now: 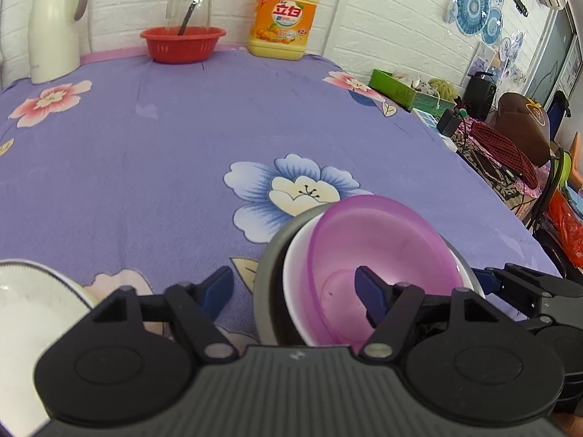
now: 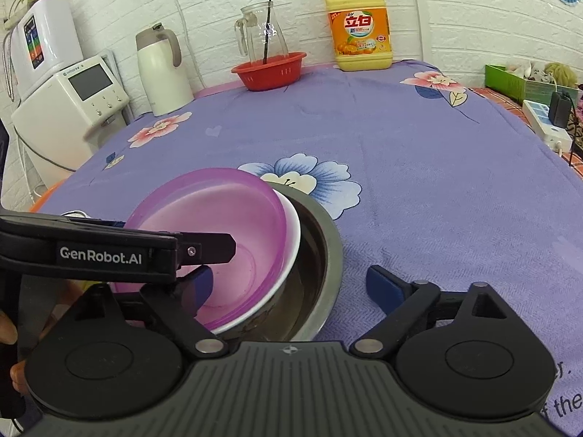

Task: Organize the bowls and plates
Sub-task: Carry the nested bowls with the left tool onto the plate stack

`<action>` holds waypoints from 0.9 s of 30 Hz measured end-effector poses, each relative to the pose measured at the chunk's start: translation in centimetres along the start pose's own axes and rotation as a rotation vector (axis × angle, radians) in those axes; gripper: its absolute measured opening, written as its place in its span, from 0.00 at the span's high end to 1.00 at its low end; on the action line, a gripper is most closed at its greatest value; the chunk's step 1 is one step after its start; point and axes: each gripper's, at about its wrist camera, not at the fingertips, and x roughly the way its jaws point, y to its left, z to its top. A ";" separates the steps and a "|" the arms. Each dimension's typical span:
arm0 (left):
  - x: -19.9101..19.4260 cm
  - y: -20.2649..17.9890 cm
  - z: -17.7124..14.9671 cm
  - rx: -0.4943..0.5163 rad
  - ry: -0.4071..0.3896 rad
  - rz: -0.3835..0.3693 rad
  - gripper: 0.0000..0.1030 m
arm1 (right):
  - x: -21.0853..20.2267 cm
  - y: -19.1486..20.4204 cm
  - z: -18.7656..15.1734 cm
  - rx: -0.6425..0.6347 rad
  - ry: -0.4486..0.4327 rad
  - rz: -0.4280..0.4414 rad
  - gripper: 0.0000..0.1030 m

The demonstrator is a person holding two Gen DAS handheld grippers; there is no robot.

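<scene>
A purple bowl (image 1: pixel 379 255) rests tilted inside a white bowl (image 1: pixel 297 273), which sits in a steel bowl (image 1: pixel 269 266) on the purple flowered cloth. The stack also shows in the right wrist view: purple bowl (image 2: pixel 218 225), white bowl (image 2: pixel 288 258), steel bowl (image 2: pixel 320 262). My left gripper (image 1: pixel 295 287) is open, its right finger inside the purple bowl, its left finger outside the stack. My right gripper (image 2: pixel 291 284) is open astride the steel bowl's right wall. A white plate (image 1: pixel 25 302) lies at lower left in the left wrist view.
At the back stand a red basket (image 1: pixel 182 43) with a glass jug (image 1: pixel 189 0), a yellow detergent bottle (image 1: pixel 282 18) and a white kettle (image 1: pixel 54 25). A water dispenser (image 2: pixel 69 102) stands off the table's left. Clutter lies past the right table edge (image 1: pixel 473 153).
</scene>
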 end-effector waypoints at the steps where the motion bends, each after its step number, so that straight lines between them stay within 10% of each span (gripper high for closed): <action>1: -0.1 0.0 -0.1 -0.009 0.005 -0.008 0.33 | -0.2 0.0 0.0 0.000 -0.003 0.001 0.00; 4: 0.0 -0.4 -0.2 -0.013 -0.015 0.017 0.34 | -0.2 0.2 -0.1 -0.001 -0.007 0.006 0.00; 6: -0.2 -0.8 -0.2 -0.022 -0.017 -0.010 0.52 | -0.1 0.4 0.0 0.010 -0.003 0.023 0.02; 16: -4.3 -1.1 0.5 -0.045 -0.108 0.004 0.51 | -3.2 3.2 1.2 -0.043 -0.052 -0.035 0.03; 27: -12.2 6.2 -1.6 -0.146 -0.228 0.196 0.49 | -2.2 11.9 2.8 -0.172 -0.080 0.152 0.00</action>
